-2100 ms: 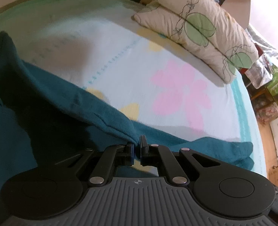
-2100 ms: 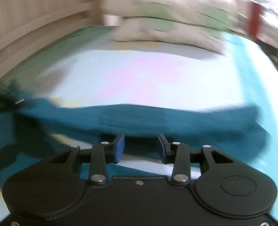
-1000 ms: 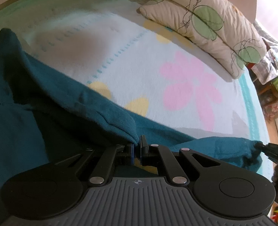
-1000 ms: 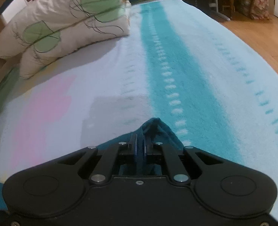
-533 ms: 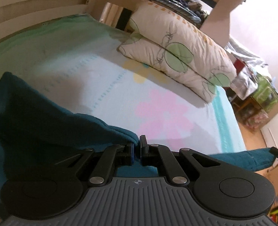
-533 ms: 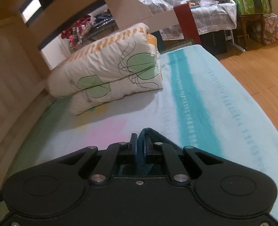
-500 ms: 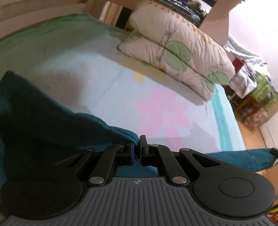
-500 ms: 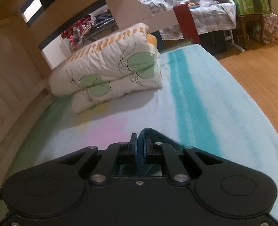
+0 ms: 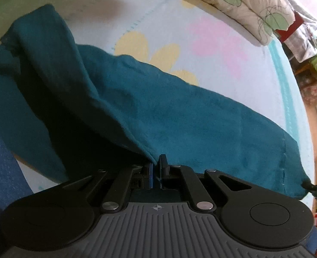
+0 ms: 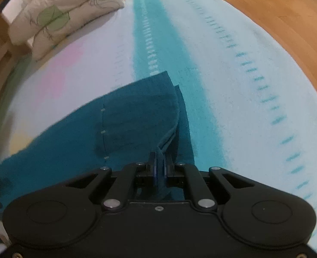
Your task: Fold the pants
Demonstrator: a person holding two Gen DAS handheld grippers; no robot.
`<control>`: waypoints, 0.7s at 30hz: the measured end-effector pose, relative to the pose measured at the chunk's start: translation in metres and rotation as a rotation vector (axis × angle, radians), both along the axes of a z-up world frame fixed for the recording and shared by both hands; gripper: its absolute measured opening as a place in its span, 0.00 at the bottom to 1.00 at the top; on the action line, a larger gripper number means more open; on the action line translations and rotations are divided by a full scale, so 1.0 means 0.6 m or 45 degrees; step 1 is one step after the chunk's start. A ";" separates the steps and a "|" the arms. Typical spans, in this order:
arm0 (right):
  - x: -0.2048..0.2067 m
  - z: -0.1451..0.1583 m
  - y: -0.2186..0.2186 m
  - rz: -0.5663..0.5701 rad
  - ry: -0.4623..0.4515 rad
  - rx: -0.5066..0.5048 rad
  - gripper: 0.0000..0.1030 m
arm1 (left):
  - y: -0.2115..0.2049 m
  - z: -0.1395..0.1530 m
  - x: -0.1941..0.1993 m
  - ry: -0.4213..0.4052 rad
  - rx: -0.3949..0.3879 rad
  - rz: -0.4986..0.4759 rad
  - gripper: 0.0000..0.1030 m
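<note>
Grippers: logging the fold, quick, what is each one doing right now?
Left gripper: closed, pinching an edge of the teal pants.
Right gripper: closed, holding the pants at a leg end.

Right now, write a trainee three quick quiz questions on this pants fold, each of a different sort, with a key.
1. True or false: the left gripper is shut on an edge of the teal pants.
2. What does the right gripper grip? A) a pillow B) the blanket C) the pants at the leg's hem end
3. Fill in: beyond the pants, at the far end of the flowered blanket, lie two stacked ____.

Key: 1 true; 2 C; 3 pillows.
</note>
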State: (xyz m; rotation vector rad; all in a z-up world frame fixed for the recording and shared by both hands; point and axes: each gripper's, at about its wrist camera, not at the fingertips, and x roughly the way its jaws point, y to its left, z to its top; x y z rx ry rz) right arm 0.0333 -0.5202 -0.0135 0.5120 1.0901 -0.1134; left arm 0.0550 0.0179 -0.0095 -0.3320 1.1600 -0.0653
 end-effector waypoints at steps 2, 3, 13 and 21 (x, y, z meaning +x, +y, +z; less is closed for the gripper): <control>-0.002 0.011 -0.003 0.003 -0.044 0.015 0.12 | 0.001 0.014 0.005 -0.027 -0.008 0.008 0.05; 0.000 0.024 -0.005 0.006 -0.077 0.017 0.12 | 0.002 0.025 0.006 -0.049 -0.003 0.011 0.05; -0.055 0.052 -0.025 0.071 -0.132 0.039 0.12 | -0.005 0.065 -0.009 -0.050 0.054 -0.030 0.05; -0.042 -0.079 -0.031 0.059 0.082 0.102 0.13 | -0.049 -0.024 0.019 0.172 0.234 -0.080 0.05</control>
